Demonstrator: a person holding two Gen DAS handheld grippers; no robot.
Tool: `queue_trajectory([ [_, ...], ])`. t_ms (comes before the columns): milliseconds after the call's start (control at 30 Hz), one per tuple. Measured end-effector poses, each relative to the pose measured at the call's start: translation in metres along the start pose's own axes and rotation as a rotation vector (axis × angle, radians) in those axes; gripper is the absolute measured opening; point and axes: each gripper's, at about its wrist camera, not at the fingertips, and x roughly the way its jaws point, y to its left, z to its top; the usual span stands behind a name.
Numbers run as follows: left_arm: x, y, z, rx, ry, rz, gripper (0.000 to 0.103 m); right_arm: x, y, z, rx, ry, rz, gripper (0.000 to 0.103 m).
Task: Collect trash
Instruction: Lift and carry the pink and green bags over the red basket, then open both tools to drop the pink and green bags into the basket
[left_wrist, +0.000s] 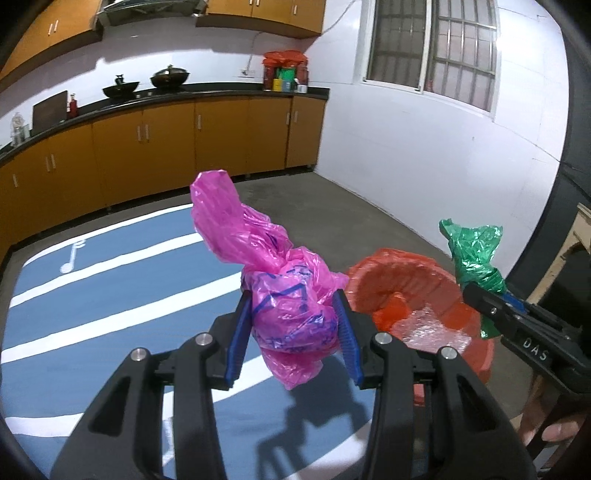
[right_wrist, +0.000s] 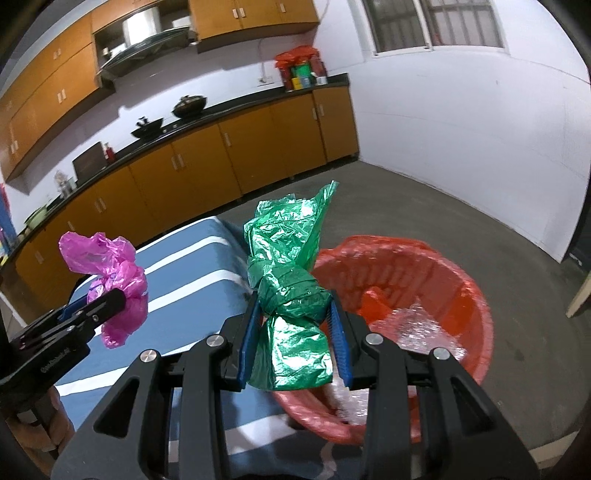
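Observation:
My left gripper (left_wrist: 293, 314) is shut on a knotted pink plastic bag (left_wrist: 273, 273), held in the air over the blue mat (left_wrist: 110, 295). My right gripper (right_wrist: 293, 314) is shut on a knotted green plastic bag (right_wrist: 291, 258). Both bags hang beside an orange-red bin (right_wrist: 424, 273) lined with a red bag, with clear crumpled plastic (right_wrist: 417, 332) inside. In the left wrist view the bin (left_wrist: 417, 288) is just right of the pink bag, and the right gripper (left_wrist: 491, 306) holds the green bag (left_wrist: 476, 258) over its far rim. In the right wrist view the left gripper (right_wrist: 103, 299) with the pink bag (right_wrist: 110, 273) is at the left.
A blue mat with white stripes lies on the grey concrete floor (right_wrist: 461, 206). Orange kitchen cabinets (left_wrist: 147, 147) with a black counter and woks run along the back wall. A white wall with a barred window (left_wrist: 432, 48) stands to the right. A person's hand (left_wrist: 557, 428) shows at the lower right.

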Motion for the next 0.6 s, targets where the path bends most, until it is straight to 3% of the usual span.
queue_trajectory([
  [600,0.039,-0.067,0.007,0.069,0.042,-0.192,0.043,-0.006,-0.058,0.004,0.111,-0.029,-0.084,0.036],
])
